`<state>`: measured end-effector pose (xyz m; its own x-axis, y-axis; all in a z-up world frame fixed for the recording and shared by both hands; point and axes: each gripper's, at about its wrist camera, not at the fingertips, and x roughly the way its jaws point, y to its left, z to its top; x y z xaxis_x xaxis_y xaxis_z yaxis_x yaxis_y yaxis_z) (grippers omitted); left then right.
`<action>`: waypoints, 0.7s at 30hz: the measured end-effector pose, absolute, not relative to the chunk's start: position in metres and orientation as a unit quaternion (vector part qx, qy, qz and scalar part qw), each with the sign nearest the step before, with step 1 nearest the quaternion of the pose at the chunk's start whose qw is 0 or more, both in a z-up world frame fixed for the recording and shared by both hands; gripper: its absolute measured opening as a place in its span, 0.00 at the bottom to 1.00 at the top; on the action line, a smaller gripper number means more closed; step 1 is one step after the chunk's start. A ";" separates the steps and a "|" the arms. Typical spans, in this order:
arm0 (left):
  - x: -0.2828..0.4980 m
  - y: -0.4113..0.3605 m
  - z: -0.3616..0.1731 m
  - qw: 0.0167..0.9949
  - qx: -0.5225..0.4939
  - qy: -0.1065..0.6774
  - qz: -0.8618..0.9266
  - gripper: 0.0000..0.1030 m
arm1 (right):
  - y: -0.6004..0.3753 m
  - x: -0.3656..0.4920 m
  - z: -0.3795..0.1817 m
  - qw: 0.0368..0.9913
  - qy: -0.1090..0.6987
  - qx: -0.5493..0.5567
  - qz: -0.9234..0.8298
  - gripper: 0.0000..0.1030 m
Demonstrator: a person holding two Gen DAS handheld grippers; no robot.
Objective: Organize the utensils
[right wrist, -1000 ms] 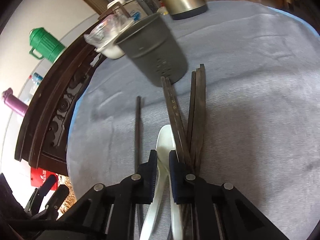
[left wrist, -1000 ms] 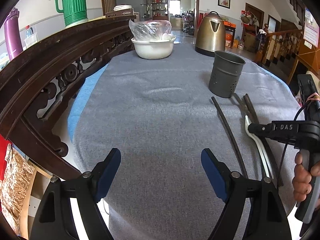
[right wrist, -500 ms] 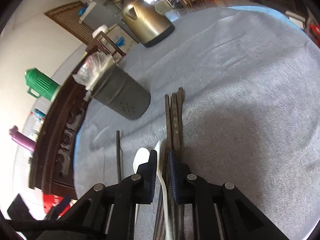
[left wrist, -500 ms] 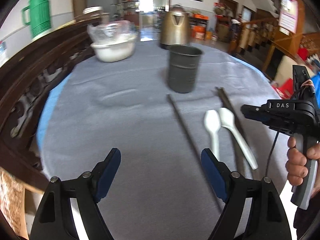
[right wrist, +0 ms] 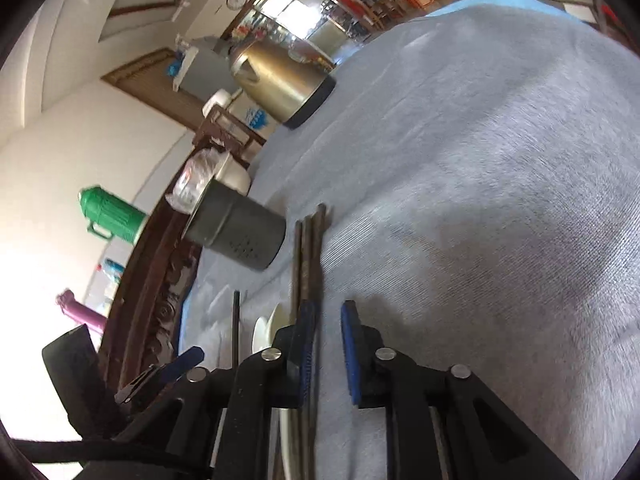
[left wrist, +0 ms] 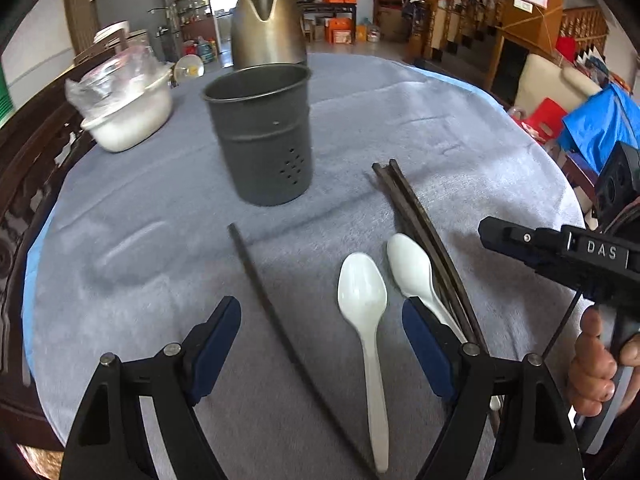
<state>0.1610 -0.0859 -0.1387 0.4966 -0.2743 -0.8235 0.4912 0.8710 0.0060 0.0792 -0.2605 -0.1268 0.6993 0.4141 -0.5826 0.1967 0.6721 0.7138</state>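
A dark grey perforated utensil cup (left wrist: 262, 132) stands upright on the grey tablecloth; it also shows in the right wrist view (right wrist: 236, 236). Two white plastic spoons (left wrist: 362, 292) (left wrist: 412, 264) lie side by side in front of it. A bundle of dark chopsticks (left wrist: 420, 224) lies to their right, and a single chopstick (left wrist: 272, 312) lies to their left. My left gripper (left wrist: 320, 336) is open and empty, above the single chopstick and the left spoon. My right gripper (right wrist: 326, 344) is open a little and empty, tilted, with the chopstick bundle (right wrist: 308, 248) beside its left finger.
A brass-coloured kettle (left wrist: 266, 28) stands behind the cup. A white bowl covered in plastic wrap (left wrist: 126, 108) sits at the back left. A carved dark wooden chair back (right wrist: 156, 280) runs along the table's left edge. A green jug (right wrist: 112, 214) stands beyond it.
My left gripper swung right and forward, from bare cloth to over the spoons and single chopstick. My right gripper opened, released the spoon, lifted and tilted. Both spoons now lie on the cloth.
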 end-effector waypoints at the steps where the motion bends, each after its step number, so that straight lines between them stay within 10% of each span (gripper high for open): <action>1: 0.164 -0.088 -0.140 0.854 0.122 0.452 -0.227 0.81 | -0.262 0.080 -0.130 0.831 0.378 0.404 0.067 0.18; 7: 0.177 -0.096 -0.151 0.842 0.116 0.470 -0.239 0.75 | -0.264 0.079 -0.132 0.834 0.353 0.415 0.087 0.19; 16: 0.185 -0.107 -0.163 0.834 0.126 0.477 -0.246 0.29 | -0.269 0.078 -0.134 0.829 0.354 0.426 0.082 0.25; 21: 0.182 -0.089 -0.152 0.843 0.094 0.473 -0.239 0.29 | -0.267 0.078 -0.131 0.835 0.350 0.416 0.081 0.25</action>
